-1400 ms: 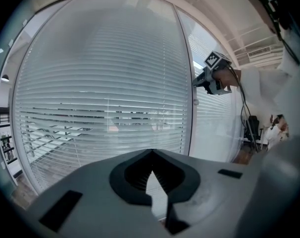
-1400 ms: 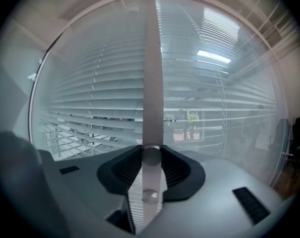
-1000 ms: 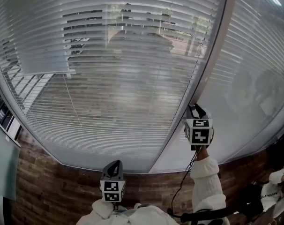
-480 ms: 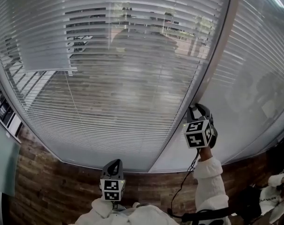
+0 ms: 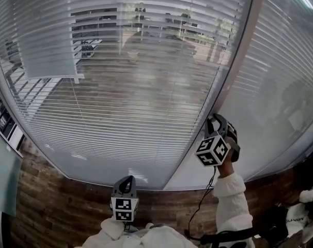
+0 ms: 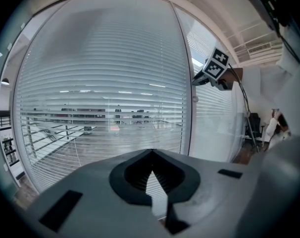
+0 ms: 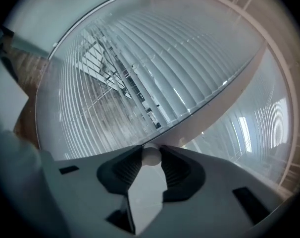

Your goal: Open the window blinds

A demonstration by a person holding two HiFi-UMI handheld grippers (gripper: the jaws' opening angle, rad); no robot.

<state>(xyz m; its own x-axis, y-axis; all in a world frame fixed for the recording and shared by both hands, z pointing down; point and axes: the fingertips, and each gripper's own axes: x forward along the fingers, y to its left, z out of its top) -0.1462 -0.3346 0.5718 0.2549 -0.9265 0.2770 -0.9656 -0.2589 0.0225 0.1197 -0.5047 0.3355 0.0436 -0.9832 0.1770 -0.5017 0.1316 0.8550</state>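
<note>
Right gripper view: my right hand-held gripper [image 7: 151, 158] pinched the white knob [image 7: 151, 154] at lower centre. My left hand-held gripper [image 6: 151, 171] stayed pressed together. The blinds [image 5: 136, 87] filled the upper frame, slats partly tilted.

**A:** Looks like an office or a meeting room. Tall glass wall [image 6: 209, 133] backed by slatted blinds [image 5: 146, 87] straight ahead of the left gripper's [image 5: 126, 180] fingers [image 6: 135, 175], pale frame post [image 5: 234, 81] right at the right gripper's [image 5: 214, 120] fingers [image 7: 124, 171].

**B:** Agreed. Wood-look planking [image 5: 53, 211] below the fingers, ceiling vent [image 6: 259, 48] up above, what seems a dark chair [image 6: 252, 125] off to the right of them. Tables or shelving [image 5: 94, 20] through the slats, hard to tell which.
</note>
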